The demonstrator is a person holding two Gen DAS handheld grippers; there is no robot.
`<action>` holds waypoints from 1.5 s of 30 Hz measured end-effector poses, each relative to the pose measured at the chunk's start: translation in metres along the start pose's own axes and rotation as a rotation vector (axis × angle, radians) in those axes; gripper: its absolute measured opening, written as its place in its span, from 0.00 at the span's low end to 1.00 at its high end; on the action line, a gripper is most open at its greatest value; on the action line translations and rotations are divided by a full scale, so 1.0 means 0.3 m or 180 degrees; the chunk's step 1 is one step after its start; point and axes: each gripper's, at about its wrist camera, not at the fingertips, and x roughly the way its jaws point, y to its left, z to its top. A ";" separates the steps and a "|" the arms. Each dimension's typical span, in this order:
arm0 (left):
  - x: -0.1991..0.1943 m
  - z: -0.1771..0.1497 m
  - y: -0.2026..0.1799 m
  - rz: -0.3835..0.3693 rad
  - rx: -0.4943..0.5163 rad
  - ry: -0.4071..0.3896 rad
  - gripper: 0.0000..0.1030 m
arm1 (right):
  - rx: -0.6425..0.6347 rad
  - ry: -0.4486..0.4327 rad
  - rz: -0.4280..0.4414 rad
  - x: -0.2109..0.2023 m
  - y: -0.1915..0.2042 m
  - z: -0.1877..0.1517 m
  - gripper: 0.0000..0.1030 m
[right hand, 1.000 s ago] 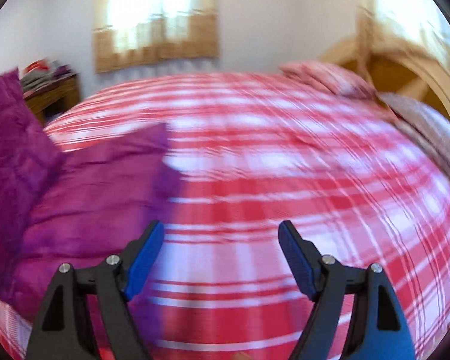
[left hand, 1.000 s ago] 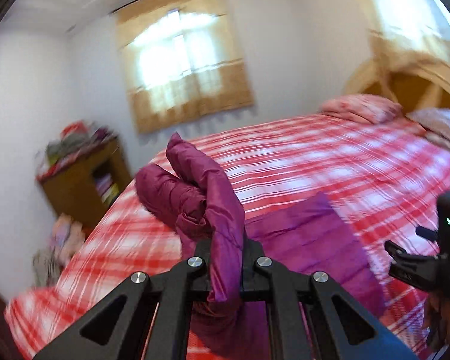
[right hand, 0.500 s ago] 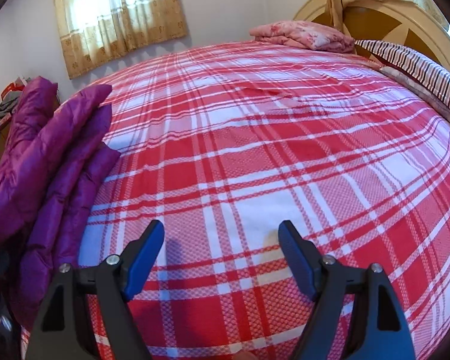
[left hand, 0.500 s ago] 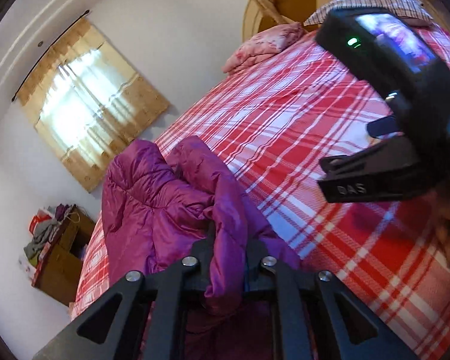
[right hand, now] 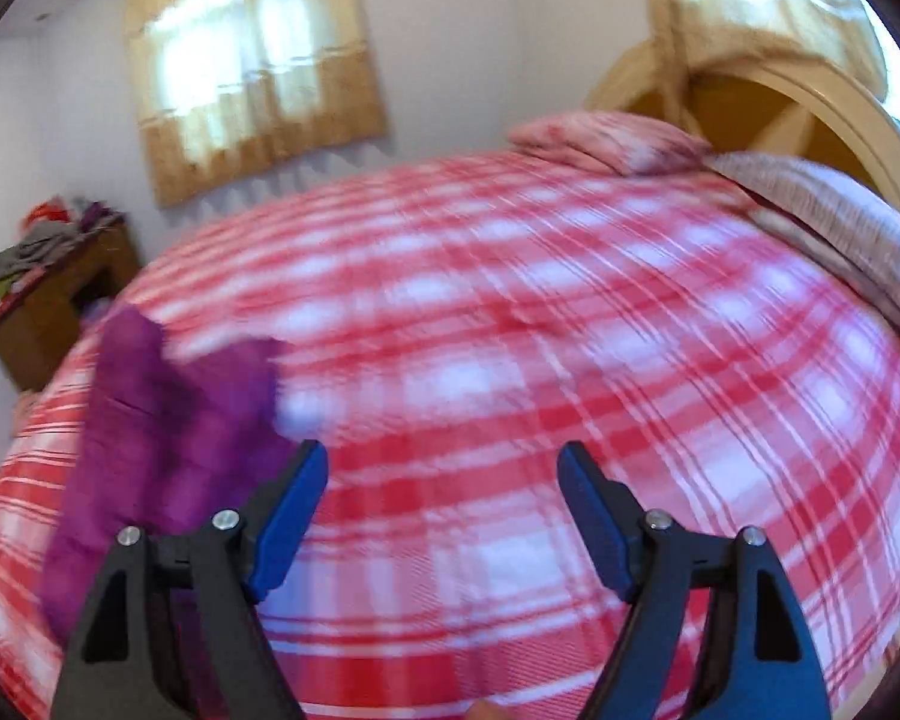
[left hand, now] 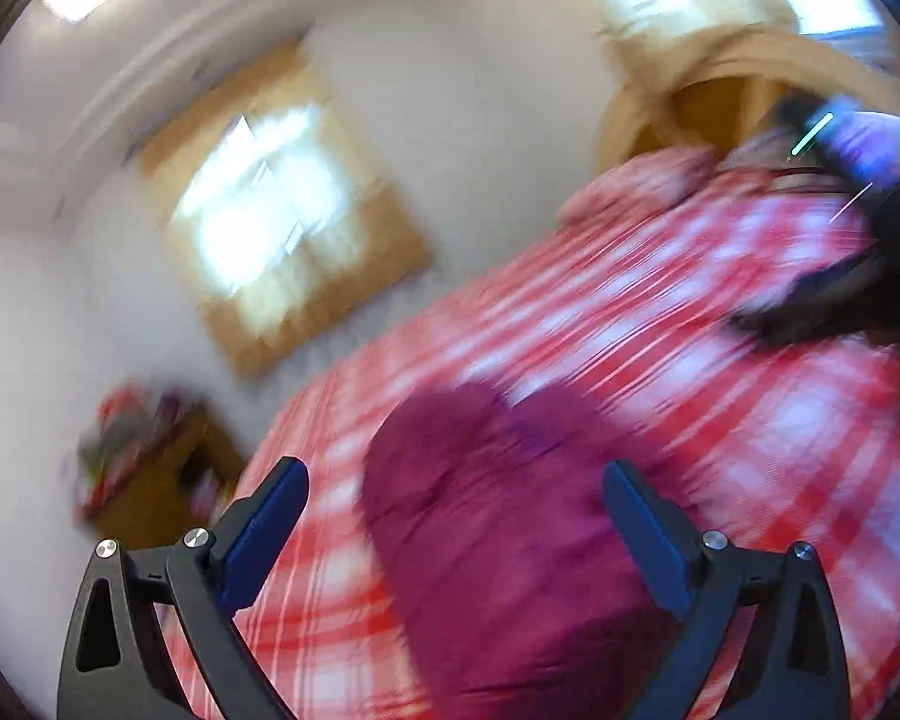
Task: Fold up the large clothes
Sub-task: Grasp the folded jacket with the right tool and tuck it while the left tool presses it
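Observation:
A purple padded jacket lies folded on the red and white plaid bed. My left gripper is open and empty, hovering above the jacket. In the right wrist view the jacket lies at the left on the bed. My right gripper is open and empty above the plaid cover, to the right of the jacket. The right gripper also shows blurred at the right edge of the left wrist view. Both views are motion-blurred.
A wooden side table piled with clothes stands left of the bed. A curtained window is on the far wall. Pillows and an arched wooden headboard are at the far right.
My left gripper has opened and let go of the jacket, which now lies on the bed. Both grippers have pulled back and up.

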 end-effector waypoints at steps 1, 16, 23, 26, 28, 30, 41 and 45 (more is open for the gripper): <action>0.060 -0.017 0.066 0.0071 -0.0182 0.0192 0.96 | -0.0040 0.0005 0.0127 -0.009 0.042 0.039 0.80; 0.507 -0.247 0.386 0.0027 -0.1771 0.1288 0.96 | -0.0366 0.0930 0.0792 0.360 0.498 0.083 0.17; 0.533 -0.160 0.217 -0.0086 -0.1366 0.1091 0.96 | -0.0027 0.0784 0.0704 0.338 0.333 -0.022 0.13; 0.565 -0.132 0.083 0.0057 -0.0802 0.1052 0.96 | 0.0133 0.0924 0.0663 0.376 0.274 -0.064 0.15; 0.563 -0.116 0.038 0.0083 -0.0634 0.0990 0.96 | 0.0165 0.0917 0.0596 0.360 0.259 -0.043 0.19; 0.552 -0.099 0.031 0.0023 -0.0633 0.0942 0.96 | 0.0169 0.0760 0.0479 0.299 0.252 0.006 0.20; 0.618 -0.048 0.218 0.0185 -0.1380 0.1117 0.96 | -0.0346 0.0421 0.0331 0.335 0.497 0.126 0.19; 0.709 -0.046 0.187 0.0143 -0.1397 0.1242 0.96 | -0.0217 0.0570 0.0209 0.444 0.432 0.000 0.15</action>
